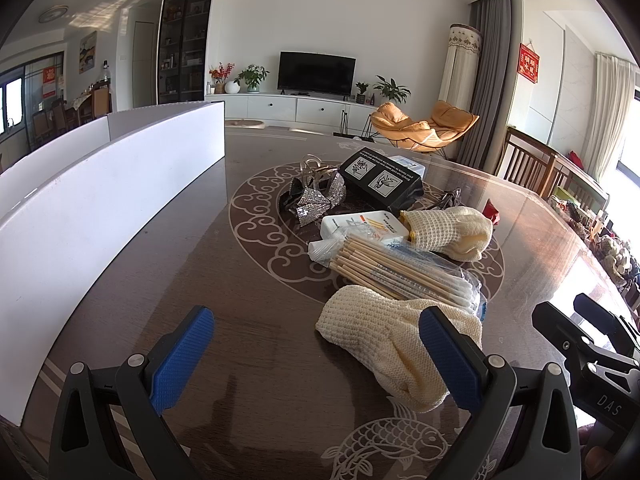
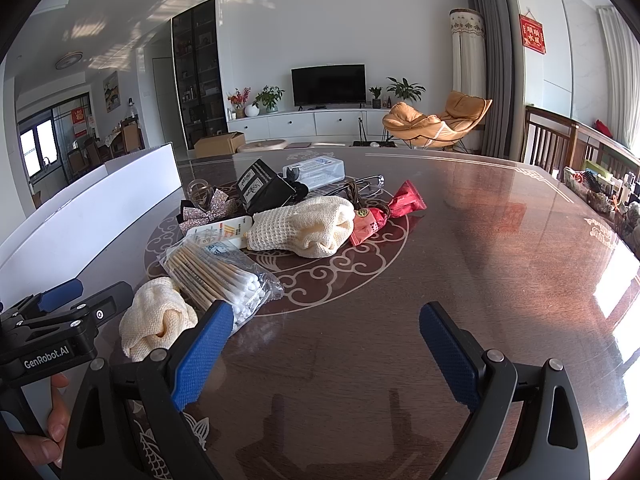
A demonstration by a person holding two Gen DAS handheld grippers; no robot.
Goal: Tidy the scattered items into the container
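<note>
Dark patterned table carries white box, gloves, cotton swabs.

Left gripper and right gripper gape (both empty).

Table: dark brown, pale scroll-and-fish inlay. Container: plain white. Near glove and far glove: cream knit. Bow: silver sequins. Box: black, white pictograms. Wrapper: red. Finger pads: blue, textured.

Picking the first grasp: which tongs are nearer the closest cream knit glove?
Left. The left tongs are open with the right blue pad over the cream knit glove. The right tongs are open over bare table, glove beyond their left finger.
</note>
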